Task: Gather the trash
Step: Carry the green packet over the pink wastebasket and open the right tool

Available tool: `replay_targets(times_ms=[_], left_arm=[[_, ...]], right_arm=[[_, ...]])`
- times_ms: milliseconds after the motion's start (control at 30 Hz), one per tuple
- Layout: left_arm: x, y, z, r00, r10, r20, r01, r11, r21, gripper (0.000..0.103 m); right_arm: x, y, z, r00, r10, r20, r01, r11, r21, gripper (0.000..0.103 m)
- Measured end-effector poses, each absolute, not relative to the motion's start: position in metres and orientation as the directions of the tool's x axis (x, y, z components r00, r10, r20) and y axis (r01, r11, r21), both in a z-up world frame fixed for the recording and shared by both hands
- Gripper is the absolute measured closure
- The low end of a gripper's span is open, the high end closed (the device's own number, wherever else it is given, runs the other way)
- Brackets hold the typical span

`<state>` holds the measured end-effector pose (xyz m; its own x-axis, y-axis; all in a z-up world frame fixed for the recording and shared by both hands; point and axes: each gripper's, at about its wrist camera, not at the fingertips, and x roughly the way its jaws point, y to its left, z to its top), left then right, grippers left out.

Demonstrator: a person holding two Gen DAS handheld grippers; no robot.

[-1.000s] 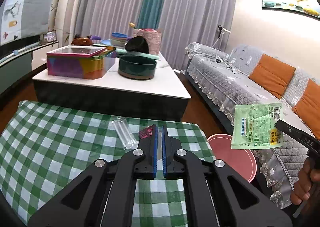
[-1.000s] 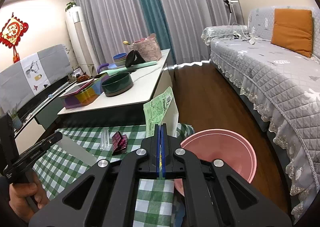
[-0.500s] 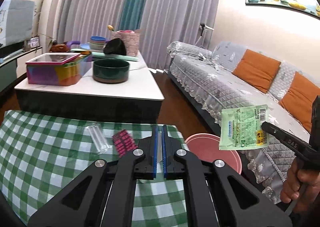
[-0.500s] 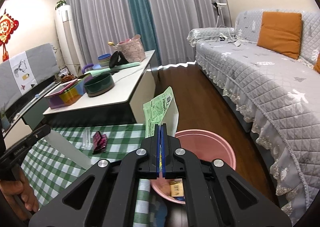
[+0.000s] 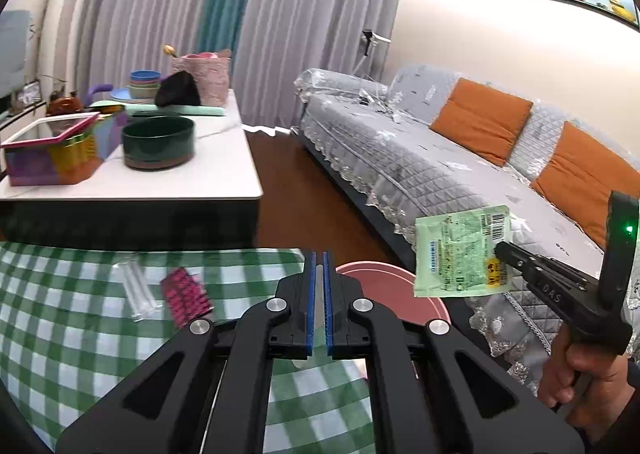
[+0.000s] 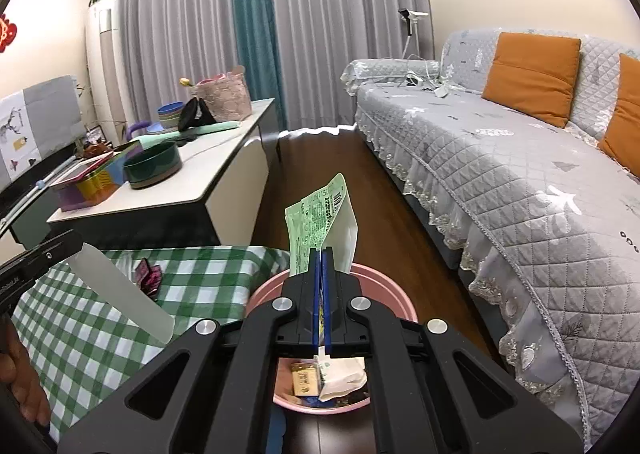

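Wrapper [image 6: 320, 224]: light, limp film, pinched by its lower edge in right gripper [image 6: 321, 262], over bin [image 6: 394, 294]. Left gripper [image 5: 318, 274] jaws near-shut, apparently on a white slip. Pink packet [image 5: 186, 294] at ten o'clock.

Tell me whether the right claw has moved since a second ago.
Yes. The right claw, shut on the green packet, moved from beside the pink bin to over it.
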<state>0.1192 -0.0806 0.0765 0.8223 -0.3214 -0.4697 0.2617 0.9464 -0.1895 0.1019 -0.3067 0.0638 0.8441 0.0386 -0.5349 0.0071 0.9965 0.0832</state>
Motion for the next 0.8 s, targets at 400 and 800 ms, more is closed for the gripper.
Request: replay_targets(times_ms=[400,800], left_arm=[[0.156,-0.140,0.081,0.781,-0.401,-0.480,0.359,0.916,-0.182,0.100],[0.180,-0.169,0.078,0.750,-0.433,-0.501,0.394,0.900,-0.187,0.060]], right_arm=[[0.123,-0.320,0.052,0.825,-0.015,-0.564,0.058,0.997,0.059,0.102],[0.138,-0.328,0.037,0.786,-0.021,-0.618,0.086,0.993,0.076,0.062]])
